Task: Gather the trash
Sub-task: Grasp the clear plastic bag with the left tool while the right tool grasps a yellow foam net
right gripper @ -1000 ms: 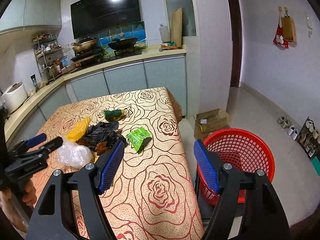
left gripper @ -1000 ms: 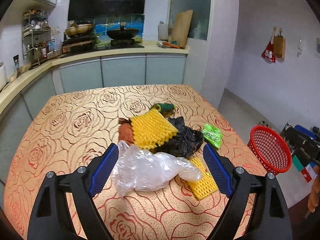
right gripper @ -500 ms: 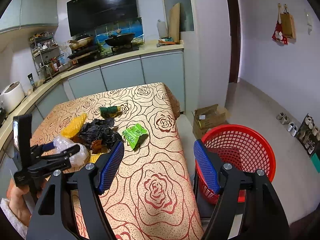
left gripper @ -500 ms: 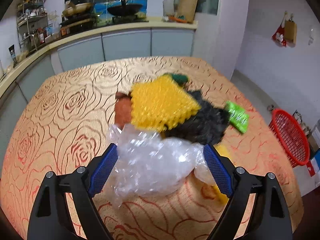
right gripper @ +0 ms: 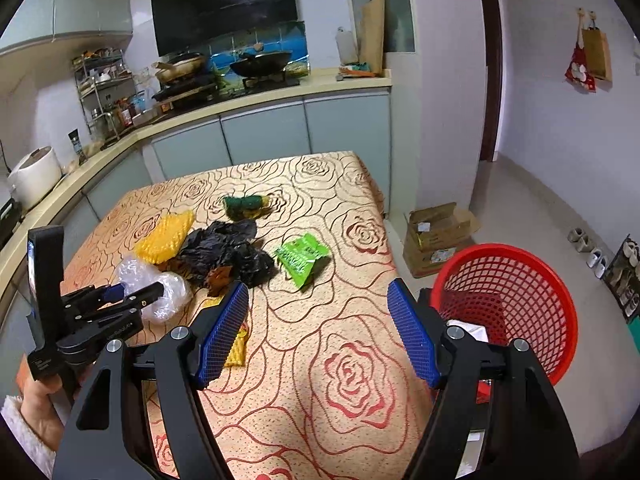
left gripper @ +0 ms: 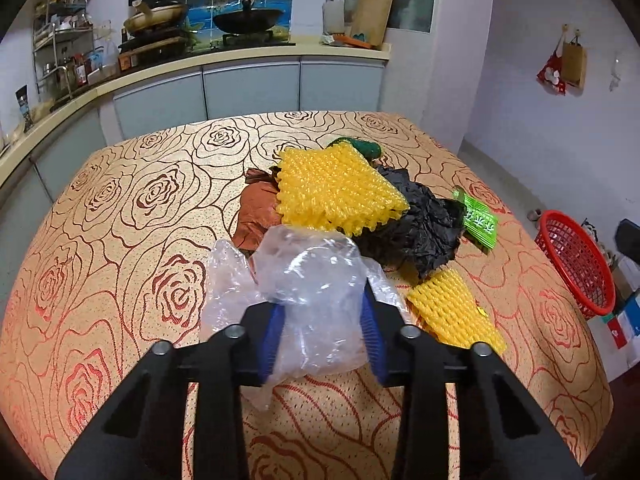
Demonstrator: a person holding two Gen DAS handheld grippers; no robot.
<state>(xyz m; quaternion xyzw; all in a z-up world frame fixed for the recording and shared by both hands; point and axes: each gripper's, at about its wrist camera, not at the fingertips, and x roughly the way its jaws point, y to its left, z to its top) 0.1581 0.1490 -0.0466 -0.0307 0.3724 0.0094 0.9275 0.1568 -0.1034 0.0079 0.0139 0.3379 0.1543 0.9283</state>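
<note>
On the bench point(left gripper: 120, 216), which is covered by a cloth printed with red roses, a small heap of trash lies near the middle. At its near edge sits a crumpled clear plastic bag point(left gripper: 308, 276), and the left hand-held gripper point(left gripper: 324, 332) has it between its blue pads; the jaws are closing, and the film already bulges up and out past both pads, which press against it. From the right wrist view the same left hand-held gripper point(right gripper: 132, 294) is seen from the side, held by a hand point(right gripper: 44, 404) in a fluffy white sleeve, its tips buried in the clear plastic bag point(right gripper: 160, 288).

Just beyond the bag lies a large yellow foam fruit net point(left gripper: 336, 190) resting on a brown wrapper point(left gripper: 256, 216) and a crumpled black plastic bag point(left gripper: 416, 232). A dark green scrap point(left gripper: 366, 148) lies behind the net, a green snack packet point(left gripper: 478, 220) lies to the right of the black bag, and a smaller yellow foam net point(left gripper: 454, 314) lies flat on the cloth just right of the left tool.

The right hand-held gripper point(right gripper: 318, 334) hangs over bare cloth at the bench's near right part with its jaws standing apart and nothing between them. A red mesh basket point(right gripper: 516, 292) stands on the floor beside the bench, to the right of that tool, with a cardboard box point(right gripper: 438, 236) on the floor behind it.
</note>
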